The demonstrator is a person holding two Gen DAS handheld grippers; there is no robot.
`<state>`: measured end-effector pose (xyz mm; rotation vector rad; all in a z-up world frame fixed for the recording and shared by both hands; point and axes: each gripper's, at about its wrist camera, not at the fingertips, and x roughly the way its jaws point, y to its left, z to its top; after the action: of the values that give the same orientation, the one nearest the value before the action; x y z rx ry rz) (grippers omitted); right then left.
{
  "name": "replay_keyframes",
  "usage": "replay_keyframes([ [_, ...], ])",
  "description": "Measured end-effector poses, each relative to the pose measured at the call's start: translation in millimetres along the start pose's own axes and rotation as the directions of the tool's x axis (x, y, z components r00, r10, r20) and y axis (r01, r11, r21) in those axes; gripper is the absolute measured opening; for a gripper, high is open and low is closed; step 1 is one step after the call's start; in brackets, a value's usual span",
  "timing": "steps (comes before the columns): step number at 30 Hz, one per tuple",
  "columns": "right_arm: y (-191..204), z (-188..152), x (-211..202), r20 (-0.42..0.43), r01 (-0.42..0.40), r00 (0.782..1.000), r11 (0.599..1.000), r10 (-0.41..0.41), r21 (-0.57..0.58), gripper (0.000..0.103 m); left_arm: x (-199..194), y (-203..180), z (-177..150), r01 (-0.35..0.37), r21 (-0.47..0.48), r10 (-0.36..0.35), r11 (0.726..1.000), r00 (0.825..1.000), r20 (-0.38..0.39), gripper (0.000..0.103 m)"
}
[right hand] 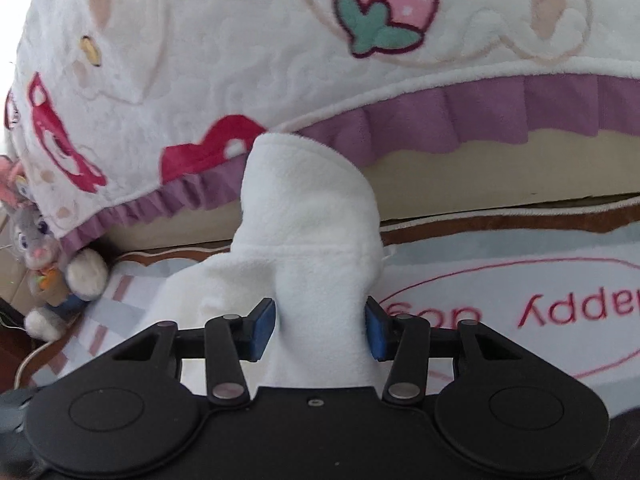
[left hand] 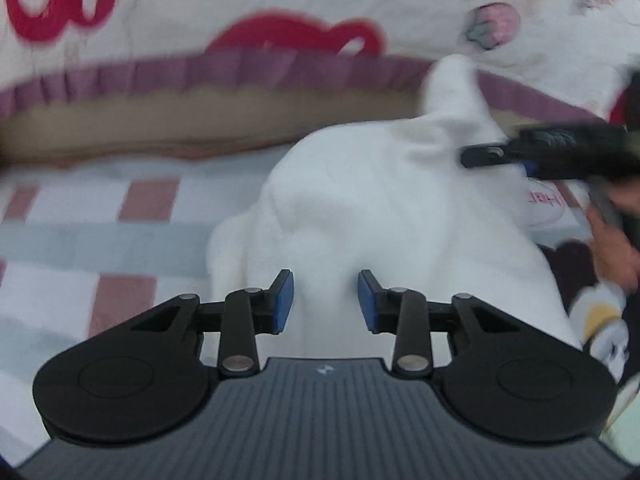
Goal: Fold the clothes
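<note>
A white fleece garment (left hand: 360,208) lies heaped on the checked mat (left hand: 80,216). My left gripper (left hand: 326,300) stands open just over its near side; the blue pads are apart and do not press the cloth. In the left wrist view my right gripper (left hand: 492,156) reaches in from the right, a hand (left hand: 616,248) behind it, gripping the garment's far right part. In the right wrist view the right gripper (right hand: 320,328) is shut on a thick bunch of the white garment (right hand: 308,220), which fills the gap between the pads and stands up in a fold beyond them.
A cream blanket (right hand: 200,60) with strawberry prints and a purple frill hangs over the raised edge behind the mat. A plush rabbit (right hand: 44,264) sits at the far left. Red lettering in an oval (right hand: 540,312) marks the mat. A cartoon-print cloth (left hand: 600,332) lies at the right.
</note>
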<state>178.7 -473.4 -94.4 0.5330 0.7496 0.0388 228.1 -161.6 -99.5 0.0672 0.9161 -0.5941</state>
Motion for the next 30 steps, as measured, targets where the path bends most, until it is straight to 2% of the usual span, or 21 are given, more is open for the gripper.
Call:
replay_keyframes([
  [1,4.7,-1.4,-0.6,-0.002,0.017,1.000,0.999,-0.017,-0.032,0.052,6.4,0.6,4.0,0.024,-0.008,-0.024,1.000,1.000,-0.003,0.038],
  [3,13.5,-2.5,0.0,-0.013,0.063,0.998,0.992,-0.065,-0.110,0.052,26.8,0.4,5.4,-0.086,0.074,0.087,0.994,0.996,-0.018,0.039],
  [4,17.9,-3.2,-0.5,-0.016,0.082,0.996,0.986,-0.085,-0.142,0.054,37.7,0.2,5.5,-0.152,0.124,0.155,0.981,0.988,-0.019,0.041],
  [7,30.3,-8.3,-9.1,-0.006,0.117,0.993,0.971,-0.121,-0.210,0.054,50.2,12.0,7.9,-0.211,0.117,0.213,0.970,0.977,-0.009,0.044],
  [9,38.6,-11.8,-14.8,0.002,0.140,0.990,0.957,-0.144,-0.255,0.054,49.8,15.3,12.8,-0.288,0.125,0.287,0.950,0.958,0.026,0.044],
  [10,42.7,-14.2,-17.3,-0.004,0.134,0.990,0.952,-0.141,-0.276,0.055,49.8,19.4,14.2,-0.319,0.128,0.317,0.939,0.948,0.033,0.038],
  [11,46.5,-18.5,-19.2,-0.031,0.102,0.993,0.951,-0.116,-0.293,0.056,49.9,25.3,14.9,-0.344,0.132,0.343,0.929,0.939,0.034,0.038],
  [13,55.0,-31.8,-24.1,-0.070,0.059,0.994,0.945,-0.086,-0.322,0.056,40.0,38.3,16.0,-0.289,0.059,0.289,0.956,0.957,0.008,0.035],
  [14,61.5,-40.5,-27.0,-0.073,0.041,0.995,0.936,-0.071,-0.350,0.056,31.9,41.1,15.2,-0.277,0.038,0.277,0.960,0.961,0.013,0.035],
  [16,75.5,-57.4,-30.6,-0.080,0.006,0.996,0.912,-0.043,-0.410,0.056,15.1,39.3,13.0,-0.297,0.026,0.296,0.954,0.954,0.043,0.035],
  [17,85.2,-63.7,-27.2,-0.090,-0.009,0.995,0.897,-0.034,-0.443,0.057,5.7,37.2,11.0,-0.283,0.012,0.282,0.959,0.958,0.059,0.035],
  [21,124.5,-80.9,-6.2,-0.173,-0.078,0.985,0.843,-0.019,-0.533,0.057,-18.1,28.9,-10.4,-0.137,-0.006,0.137,0.991,0.988,0.076,0.036],
  [22,131.0,-86.8,-3.2,-0.210,-0.112,0.978,0.838,-0.003,-0.533,0.057,-16.7,27.6,-18.2,-0.140,0.017,0.139,0.990,0.988,0.066,0.037],
  [23,136.5,-93.5,-0.2,-0.242,-0.137,0.970,0.837,0.005,-0.530,0.057,-13.8,28.3,-25.6,-0.161,0.040,0.158,0.986,0.985,0.061,0.039],
  [24,140.0,-101.7,1.9,-0.267,-0.146,0.964,0.845,0.004,-0.514,0.058,-10.9,29.0,-33.0,-0.181,0.062,0.178,0.981,0.982,0.058,0.040],
  [25,142.4,-110.5,2.4,-0.293,-0.155,0.956,0.859,0.006,-0.489,0.059,-8.0,29.7,-40.3,-0.201,0.085,0.197,0.976,0.979,0.054,0.047],
  [26,145.5,-118.7,0.6,-0.309,-0.159,0.951,0.868,0.006,-0.471,0.061,-5.1,30.4,-47.7,-0.221,0.107,0.216,0.969,0.975,0.051,0.048],
  [27,149.4,-126.2,-5.1,-0.308,-0.153,0.951,0.871,0.002,-0.467,0.064,-7.3,35.0,-51.9,-0.257,0.089,0.253,0.962,0.966,0.048,0.048],
  [29,157.0,-139.9,-16.8,-0.307,-0.143,0.952,0.872,-0.009,-0.469,0.065,-18.8,46.6,-56.2,-0.354,0.030,0.353,0.935,0.935,0.047,0.044],
  [30,159.2,-143.6,-23.5,-0.308,-0.140,0.951,0.865,-0.018,-0.482,0.065,-27.4,54.8,-60.7,-0.356,-0.010,0.356,0.935,0.933,0.045,0.044],
])
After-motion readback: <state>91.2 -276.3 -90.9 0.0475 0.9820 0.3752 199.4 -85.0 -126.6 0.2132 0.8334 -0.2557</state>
